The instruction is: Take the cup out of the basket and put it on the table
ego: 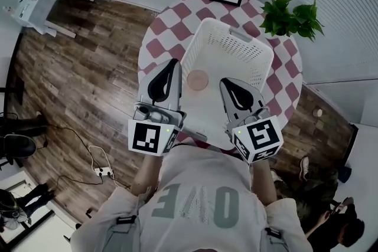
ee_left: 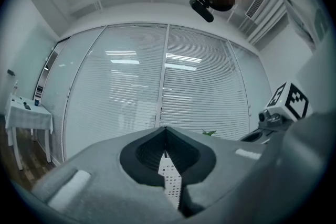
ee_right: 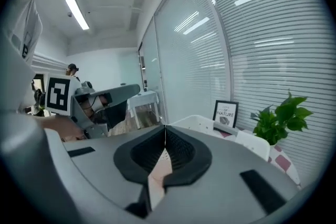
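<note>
Bench [ego: 162,26]: round, checked red and white, carrying 1 white basket [ego: 248,59] with perforated walls, set near the middle.

Left tongs [ego: 173,63] and right tongs [ego: 225,83] were both held over the basket's near rim, 1 at each side. Both pairs were closed with tips meeting and nothing between them. Only the basket wall showed through the slit below the left tips.

Cup [ego: 198,79]: small, pink, upright with mouth up, on the basket floor close to the left wall and just beyond the left tongs. Not yet touched.

Handling, judged: cup looked rigid and light, with a smooth wall likely to slip under a loose pinch. Material could not be told, so treated as breakable. Best hold appeared to be across the rim, 1 jaw inside and 1 outside. The tongs had to open first, and the lift had to clear the basket wall.
</note>
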